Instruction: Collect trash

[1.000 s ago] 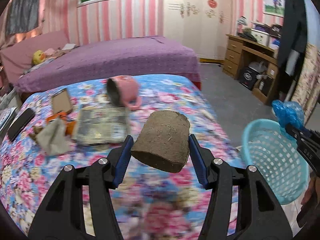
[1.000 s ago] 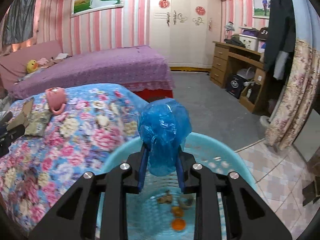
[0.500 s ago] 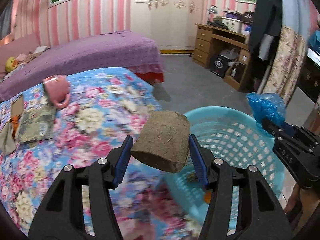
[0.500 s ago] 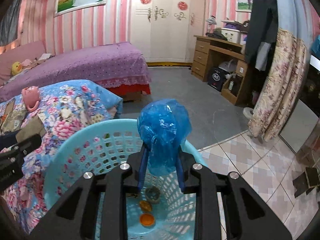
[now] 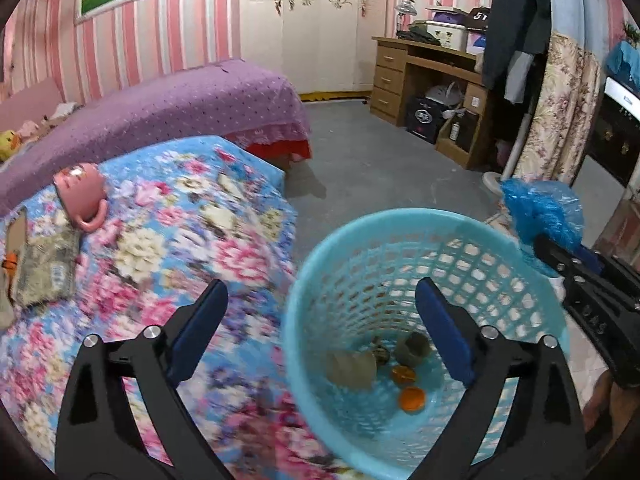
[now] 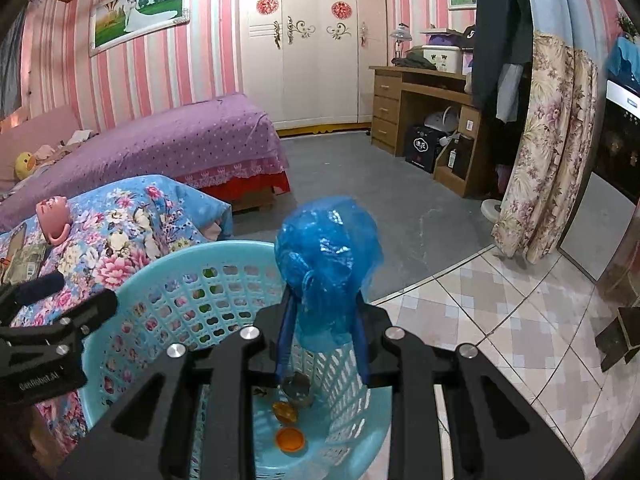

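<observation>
Blue plastic bag (image 6: pixel 328 256) clamped in right gripper (image 6: pixel 322 344) fingers above basket (image 5: pixel 320 280); centre, then release. Left gripper (image 5: pixel 320 332) fingers opening, empty.

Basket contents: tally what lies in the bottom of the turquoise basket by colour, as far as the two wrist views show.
In the basket, from the left wrist view:
Orange pieces: 2
Brown or tan pieces: 3, one small and dark, hard to tell
Total: 5
The blue plastic bag is not counted: the right gripper holds it above the basket.
</observation>
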`<state>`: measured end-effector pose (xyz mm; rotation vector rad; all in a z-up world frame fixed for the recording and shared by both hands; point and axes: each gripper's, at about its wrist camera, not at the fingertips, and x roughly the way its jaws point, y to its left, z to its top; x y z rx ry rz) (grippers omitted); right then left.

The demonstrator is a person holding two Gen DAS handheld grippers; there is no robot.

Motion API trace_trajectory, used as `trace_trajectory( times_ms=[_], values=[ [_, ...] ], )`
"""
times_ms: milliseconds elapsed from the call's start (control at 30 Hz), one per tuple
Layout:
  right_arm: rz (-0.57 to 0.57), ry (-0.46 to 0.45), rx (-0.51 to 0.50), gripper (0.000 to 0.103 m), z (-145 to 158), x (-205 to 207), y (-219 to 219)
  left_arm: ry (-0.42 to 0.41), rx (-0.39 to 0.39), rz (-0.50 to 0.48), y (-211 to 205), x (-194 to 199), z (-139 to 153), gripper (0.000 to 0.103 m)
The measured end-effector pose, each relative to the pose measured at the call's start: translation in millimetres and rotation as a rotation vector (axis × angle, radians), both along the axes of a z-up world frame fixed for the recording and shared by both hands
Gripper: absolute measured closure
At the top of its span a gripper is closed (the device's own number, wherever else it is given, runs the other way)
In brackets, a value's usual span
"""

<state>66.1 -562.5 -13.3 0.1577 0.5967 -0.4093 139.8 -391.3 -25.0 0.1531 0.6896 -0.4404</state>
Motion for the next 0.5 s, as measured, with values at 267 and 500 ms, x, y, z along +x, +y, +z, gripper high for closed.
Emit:
trace_trajectory(
  times_ms=[267,500],
  values=[
    [0.037,0.010,-0.008,0.077,-0.8,8.7,12.8,-0.043,0.042,0.061,43.1,16.5,4.0,0.005],
    [0.013,0.039,-0.027,0.026,-3.1,13.9,20.0,-0.057,0.033,0.091,67.6,16.3,9.4,0.005]
  ],
)
